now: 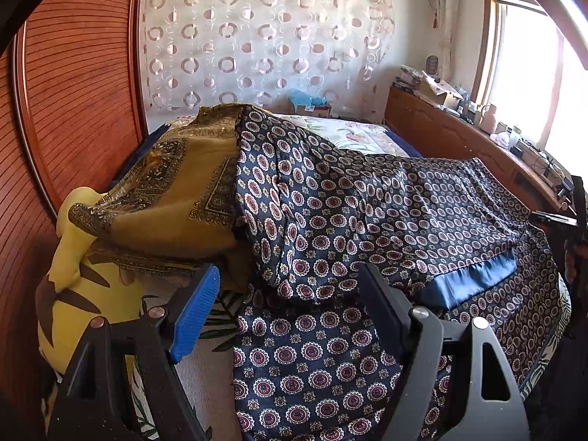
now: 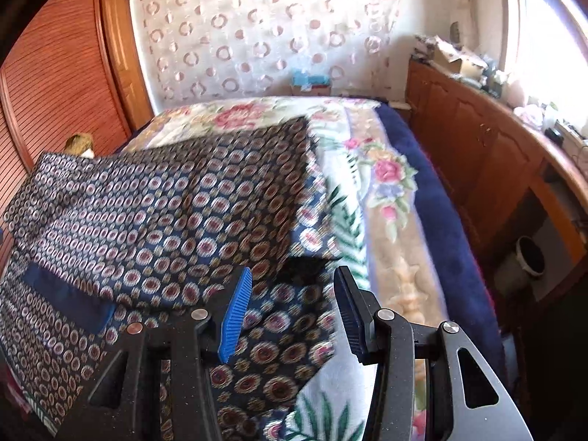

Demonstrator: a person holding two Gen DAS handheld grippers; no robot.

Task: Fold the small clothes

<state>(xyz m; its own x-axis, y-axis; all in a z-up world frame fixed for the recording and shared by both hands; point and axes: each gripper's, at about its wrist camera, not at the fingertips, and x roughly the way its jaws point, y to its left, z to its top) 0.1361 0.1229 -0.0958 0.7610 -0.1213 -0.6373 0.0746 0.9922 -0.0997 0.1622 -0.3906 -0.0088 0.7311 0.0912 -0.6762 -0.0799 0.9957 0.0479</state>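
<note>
A navy garment with round red-and-white medallions point(image 1: 367, 220) lies spread on the bed, one part folded over with a plain blue hem band point(image 1: 474, 283) showing. It also fills the left of the right wrist view point(image 2: 165, 198). My left gripper point(image 1: 290, 290) is open, its fingers standing apart just above the near edge of the cloth. My right gripper point(image 2: 294, 286) is open over the garment's right edge, holding nothing. The right gripper's black body shows at the right edge of the left wrist view point(image 1: 573, 220).
A mustard patterned cloth point(image 1: 176, 198) is heaped to the left over a yellow cushion point(image 1: 73, 294). The floral bedspread point(image 2: 386, 183) with a dark blue border covers the bed. A wooden sideboard point(image 2: 496, 154) runs along the right, a slatted wooden door point(image 1: 73, 92) on the left.
</note>
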